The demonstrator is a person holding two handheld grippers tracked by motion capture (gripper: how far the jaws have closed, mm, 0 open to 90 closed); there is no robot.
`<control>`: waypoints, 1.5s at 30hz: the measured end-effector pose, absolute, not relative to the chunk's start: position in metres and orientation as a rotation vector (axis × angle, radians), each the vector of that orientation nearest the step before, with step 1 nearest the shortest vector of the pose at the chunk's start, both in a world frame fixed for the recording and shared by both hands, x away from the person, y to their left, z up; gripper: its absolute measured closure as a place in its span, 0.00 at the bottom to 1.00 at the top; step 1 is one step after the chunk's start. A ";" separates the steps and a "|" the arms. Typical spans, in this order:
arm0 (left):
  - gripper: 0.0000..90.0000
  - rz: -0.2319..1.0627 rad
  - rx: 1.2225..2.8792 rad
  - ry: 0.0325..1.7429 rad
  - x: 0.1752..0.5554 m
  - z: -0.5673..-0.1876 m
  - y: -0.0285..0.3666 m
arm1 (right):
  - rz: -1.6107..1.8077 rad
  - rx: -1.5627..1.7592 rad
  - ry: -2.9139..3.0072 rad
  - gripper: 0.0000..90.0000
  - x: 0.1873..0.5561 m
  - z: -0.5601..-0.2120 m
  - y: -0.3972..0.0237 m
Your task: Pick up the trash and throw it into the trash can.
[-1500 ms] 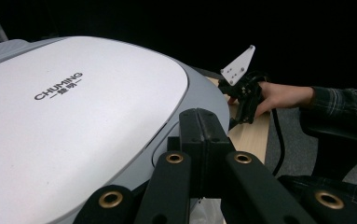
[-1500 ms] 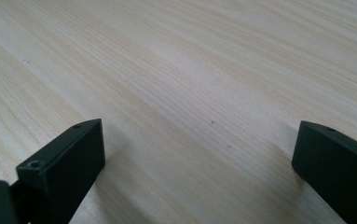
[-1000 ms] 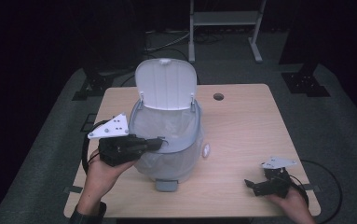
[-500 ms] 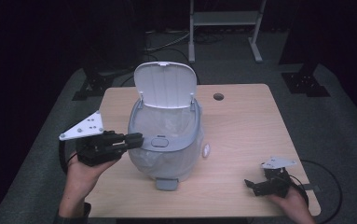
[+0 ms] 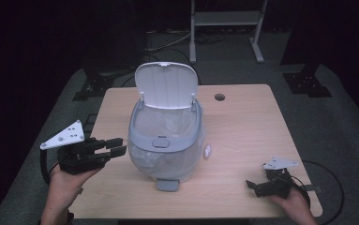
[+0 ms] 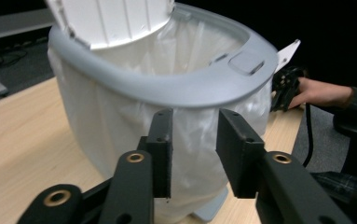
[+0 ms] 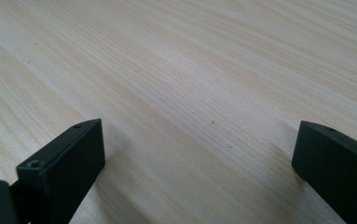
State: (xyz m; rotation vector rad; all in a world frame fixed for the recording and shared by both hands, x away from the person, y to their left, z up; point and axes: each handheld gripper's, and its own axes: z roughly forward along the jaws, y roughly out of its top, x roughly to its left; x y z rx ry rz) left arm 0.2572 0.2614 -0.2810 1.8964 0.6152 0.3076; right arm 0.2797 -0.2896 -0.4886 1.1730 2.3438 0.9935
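A pale grey bin (image 5: 165, 140) stands mid-table with its white lid (image 5: 166, 86) tipped up at the back and a thin white bag (image 6: 120, 121) lining it under the grey rim (image 6: 185, 88). My left gripper (image 5: 119, 146) hangs just left of the bin, level and pointing at its side, a small gap away. Its jaws have just been opening, and in the left gripper view the left gripper (image 6: 194, 126) stands open with nothing between the pads. My right gripper (image 5: 250, 185) rests at the table's front right, and the right gripper (image 7: 199, 140) is wide open over bare wood.
A small white object (image 5: 207, 151) lies on the wooden table (image 5: 252, 131) just right of the bin. A round cable hole (image 5: 220, 97) sits near the far edge. A metal stand (image 5: 224, 18) is on the floor beyond the table.
My left gripper has drawn back leftward from the bin's rim to beside the table's left edge, and its jaws have parted. The right gripper has stayed put.
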 end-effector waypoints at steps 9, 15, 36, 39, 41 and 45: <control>0.47 0.362 1.911 0.686 0.256 -0.298 0.268 | 0.994 1.173 2.344 0.02 0.280 -0.489 -0.290; 0.31 0.396 1.929 0.719 0.256 -0.314 0.270 | 0.994 1.173 2.344 0.02 0.280 -0.489 -0.290; 0.03 0.459 1.988 0.798 0.258 -0.376 0.272 | 0.994 1.166 2.350 0.02 0.279 -0.489 -0.291; 0.02 0.462 2.000 0.813 0.258 -0.385 0.273 | 0.994 1.166 2.350 0.02 0.279 -0.489 -0.291; 0.02 0.461 2.005 0.823 0.258 -0.391 0.273 | 0.994 1.166 2.350 0.02 0.279 -0.489 -0.291; 0.01 0.468 2.023 0.827 0.259 -0.401 0.272 | 0.994 1.167 2.350 0.02 0.279 -0.489 -0.291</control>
